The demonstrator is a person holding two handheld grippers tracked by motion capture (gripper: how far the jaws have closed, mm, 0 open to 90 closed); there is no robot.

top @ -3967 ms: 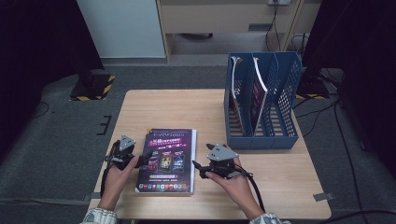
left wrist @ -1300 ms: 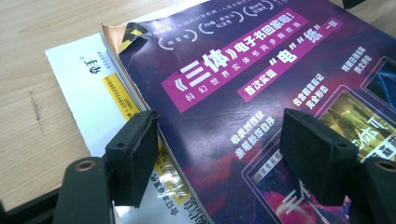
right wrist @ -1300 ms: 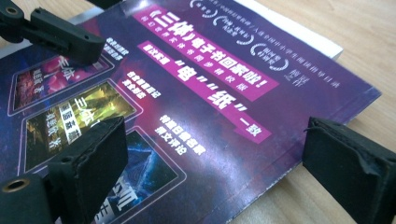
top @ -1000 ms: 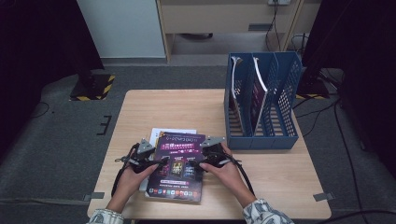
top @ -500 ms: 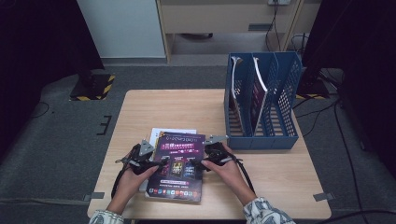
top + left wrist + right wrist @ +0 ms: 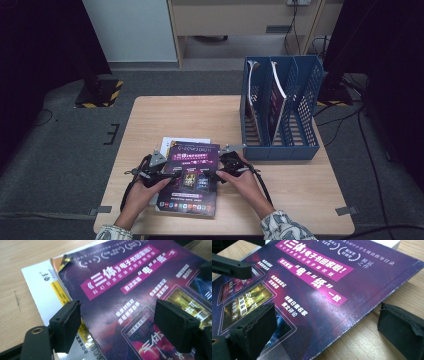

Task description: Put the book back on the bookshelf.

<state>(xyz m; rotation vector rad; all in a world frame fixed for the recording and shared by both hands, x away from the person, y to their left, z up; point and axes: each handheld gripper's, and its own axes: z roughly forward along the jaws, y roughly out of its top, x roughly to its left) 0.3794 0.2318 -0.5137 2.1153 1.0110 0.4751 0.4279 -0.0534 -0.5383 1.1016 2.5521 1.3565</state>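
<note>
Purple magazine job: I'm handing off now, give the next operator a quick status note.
Left tool: open, jaws astride the purple magazine's left edge; they have just been closing a little.
Right tool: open, astride its right edge.
Magazine lies on a white booklet near the table's front.
Blue file rack at the right already holds two magazines.
Left: grip, lift, probably file it in the rack.
</note>
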